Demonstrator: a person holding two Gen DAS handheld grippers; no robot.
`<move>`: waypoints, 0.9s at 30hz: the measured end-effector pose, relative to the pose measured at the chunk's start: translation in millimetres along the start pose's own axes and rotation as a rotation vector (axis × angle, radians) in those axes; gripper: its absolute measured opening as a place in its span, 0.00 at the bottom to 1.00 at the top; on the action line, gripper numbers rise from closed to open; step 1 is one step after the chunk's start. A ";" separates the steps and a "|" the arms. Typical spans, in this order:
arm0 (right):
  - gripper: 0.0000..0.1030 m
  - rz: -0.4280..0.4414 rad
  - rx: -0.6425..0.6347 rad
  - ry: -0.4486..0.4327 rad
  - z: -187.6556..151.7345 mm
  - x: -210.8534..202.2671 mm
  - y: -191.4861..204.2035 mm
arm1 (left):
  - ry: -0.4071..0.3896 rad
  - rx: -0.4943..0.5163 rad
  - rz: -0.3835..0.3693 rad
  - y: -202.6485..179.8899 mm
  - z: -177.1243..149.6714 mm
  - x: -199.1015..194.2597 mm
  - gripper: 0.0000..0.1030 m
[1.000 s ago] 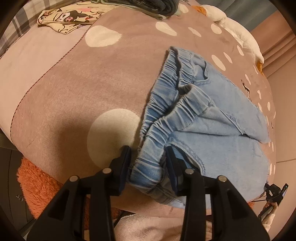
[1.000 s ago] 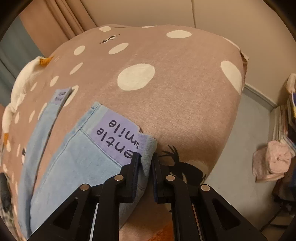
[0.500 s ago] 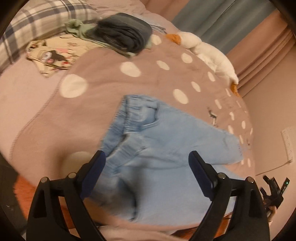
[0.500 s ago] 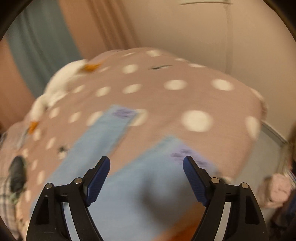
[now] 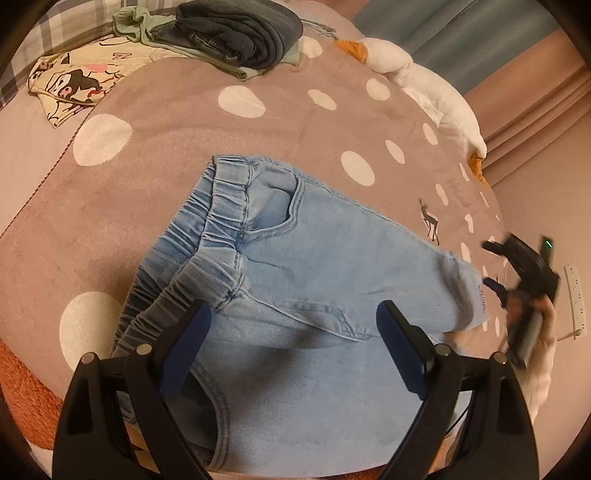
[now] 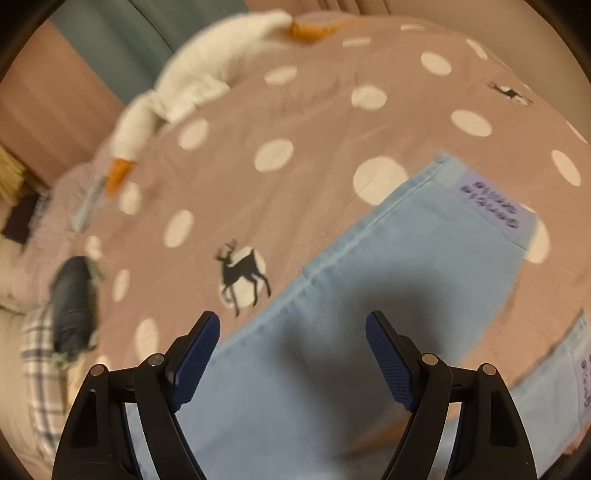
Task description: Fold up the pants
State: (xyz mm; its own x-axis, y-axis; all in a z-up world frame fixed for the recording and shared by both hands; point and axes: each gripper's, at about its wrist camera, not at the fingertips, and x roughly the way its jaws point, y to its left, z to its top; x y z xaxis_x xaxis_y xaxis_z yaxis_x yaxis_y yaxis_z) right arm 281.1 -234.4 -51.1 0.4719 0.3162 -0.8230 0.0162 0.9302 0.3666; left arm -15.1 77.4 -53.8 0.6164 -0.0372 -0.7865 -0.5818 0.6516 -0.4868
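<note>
Light blue jeans [image 5: 314, 266] lie spread on a brown dotted blanket [image 5: 166, 177], elastic waistband at the left, legs running right. My left gripper [image 5: 293, 343] is open and empty, hovering above the seat of the jeans. My right gripper [image 6: 291, 354] is open and empty above one leg [image 6: 388, 280]; the leg's cuff carries a purple label [image 6: 495, 206]. A second cuff [image 6: 576, 365] shows at the right edge. The right gripper also shows in the left wrist view [image 5: 524, 284], near the leg ends.
Folded dark clothes [image 5: 236, 33] on a green garment and a cartoon-print cloth [image 5: 74, 85] lie at the back left. A white plush goose [image 6: 192, 85] lies along the far blanket edge. An orange rug [image 5: 22, 387] is below the bed edge.
Both grippers let go of the jeans, opened wide and lifted. The left one was shut on the waistband, the right one on a cuff. The jeans now lie flat.
</note>
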 end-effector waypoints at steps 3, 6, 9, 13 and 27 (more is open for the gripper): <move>0.79 -0.091 -0.023 0.032 6.7 29.2 16.2 | -0.003 0.001 0.006 -1.1 1.5 2.0 0.89; 0.79 -0.141 -0.030 0.053 17.3 53.2 18.2 | 0.000 0.004 0.008 -2.2 2.4 4.2 0.89; 0.76 -0.147 0.019 0.070 23.5 73.6 11.1 | 0.004 0.006 0.015 -2.9 2.6 5.8 0.89; 0.58 -0.192 0.044 0.057 22.7 81.3 -1.0 | 0.006 0.013 0.022 -3.1 2.1 6.2 0.89; 0.05 -0.034 0.001 -0.103 -6.1 -13.0 -25.6 | -0.012 0.019 0.015 -7.8 1.4 -2.4 0.89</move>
State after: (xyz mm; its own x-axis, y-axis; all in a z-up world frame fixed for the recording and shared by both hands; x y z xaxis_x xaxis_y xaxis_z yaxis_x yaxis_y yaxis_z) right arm 269.2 -261.2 -52.4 0.5588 0.2636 -0.7863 0.0350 0.9398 0.3399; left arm -11.3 73.5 -47.6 0.6139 -0.0179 -0.7892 -0.5812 0.6663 -0.4672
